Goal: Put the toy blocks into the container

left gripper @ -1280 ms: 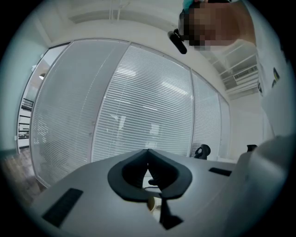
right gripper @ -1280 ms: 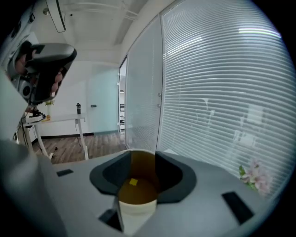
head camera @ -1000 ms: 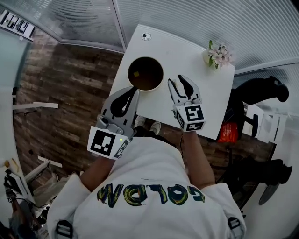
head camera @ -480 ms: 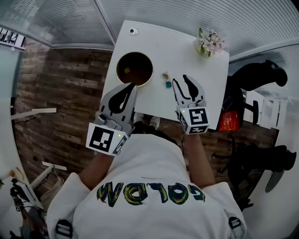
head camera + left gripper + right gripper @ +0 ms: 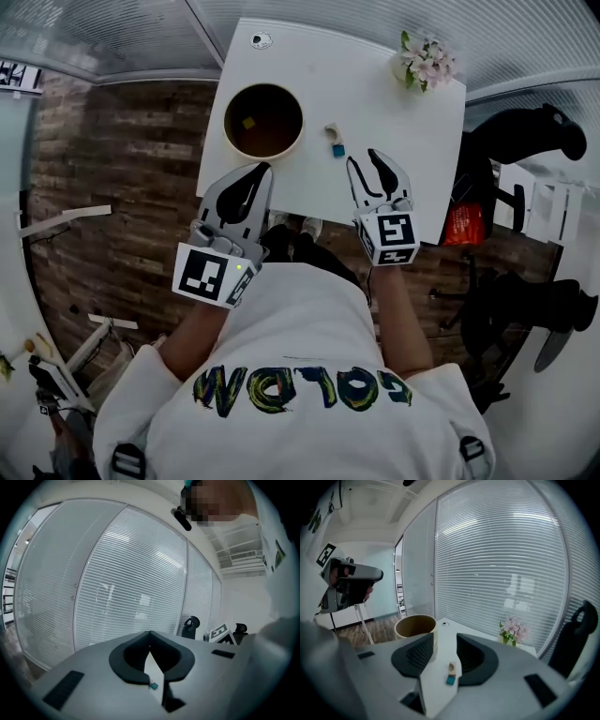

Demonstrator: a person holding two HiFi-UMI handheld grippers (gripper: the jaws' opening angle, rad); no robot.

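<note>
Office, prob. a glass-walled mtg room.

Closed in on at least 2 sides by floor-to-ceiling glass partitions w/ horizontal blinds (image 5: 501, 550) lowered; floored in dark wood-look planks (image 5: 122, 178). Furnished w/ 1 plain white table (image 5: 394, 112), w/ a round cable port (image 5: 262, 40) near its far edge & a small pot of pink flowers (image 5: 424, 62) at 1 far corner. Black office chairs (image 5: 521, 176) parked just beside the table's right end. White ceiling w/ an AC grille (image 5: 241, 557) overhead. White stand legs (image 5: 66, 220) on the floor at left. Further glazed corridor (image 5: 400, 597) visible past the partition in the right gripper view, typical of a corp. fit-out.
</note>
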